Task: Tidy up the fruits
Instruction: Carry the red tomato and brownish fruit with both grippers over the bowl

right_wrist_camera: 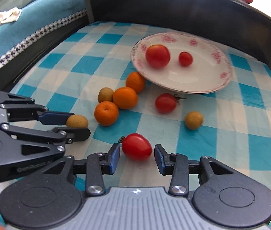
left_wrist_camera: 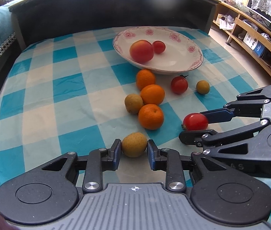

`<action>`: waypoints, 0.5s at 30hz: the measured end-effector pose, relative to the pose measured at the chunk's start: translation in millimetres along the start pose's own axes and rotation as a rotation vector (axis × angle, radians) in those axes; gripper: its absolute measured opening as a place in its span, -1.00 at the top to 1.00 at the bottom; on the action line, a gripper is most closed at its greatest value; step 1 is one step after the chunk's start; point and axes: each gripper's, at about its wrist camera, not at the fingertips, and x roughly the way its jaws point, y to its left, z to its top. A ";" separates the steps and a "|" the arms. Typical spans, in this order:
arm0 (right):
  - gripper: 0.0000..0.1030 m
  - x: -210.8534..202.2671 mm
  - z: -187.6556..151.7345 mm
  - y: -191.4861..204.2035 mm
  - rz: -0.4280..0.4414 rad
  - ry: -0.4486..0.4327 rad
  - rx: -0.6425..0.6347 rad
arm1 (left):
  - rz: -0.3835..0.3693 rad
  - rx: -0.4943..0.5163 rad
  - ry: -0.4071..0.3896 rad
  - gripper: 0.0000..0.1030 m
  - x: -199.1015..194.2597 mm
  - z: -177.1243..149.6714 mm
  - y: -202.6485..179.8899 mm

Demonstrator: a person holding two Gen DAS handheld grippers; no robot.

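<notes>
My left gripper (left_wrist_camera: 133, 149) is shut on a small yellow-brown fruit (left_wrist_camera: 134, 144) resting on the checked cloth; both blue pads touch its sides. My right gripper (right_wrist_camera: 137, 153) is open around a red tomato (right_wrist_camera: 137, 146), with small gaps beside the pads. The right wrist view shows the left gripper (right_wrist_camera: 79, 123) from the side, holding the yellow-brown fruit (right_wrist_camera: 77, 121). A white flowered plate (left_wrist_camera: 183, 65) holds a large red fruit (left_wrist_camera: 141, 51) and a small tomato (left_wrist_camera: 158, 47). Three oranges (left_wrist_camera: 150, 117), two more yellow-brown fruits and a stemmed tomato (left_wrist_camera: 179, 85) lie loose.
The blue-and-white checked cloth (left_wrist_camera: 58, 99) covers a table with a dark raised backboard (left_wrist_camera: 106, 9) behind the plate. A teal sofa (right_wrist_camera: 30, 28) lies to the left. Wooden shelves (left_wrist_camera: 250, 38) stand at the right.
</notes>
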 end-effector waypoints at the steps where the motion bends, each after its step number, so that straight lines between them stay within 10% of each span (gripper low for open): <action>1: 0.20 0.7 0.4 2.6 -0.010 -0.003 -0.015 | 0.001 0.001 -0.001 0.29 0.5 0.2 0.0; 15: 0.31 -3.7 -2.5 -1.0 -0.069 0.012 0.054 | 0.021 0.031 0.000 0.29 0.7 1.3 -5.2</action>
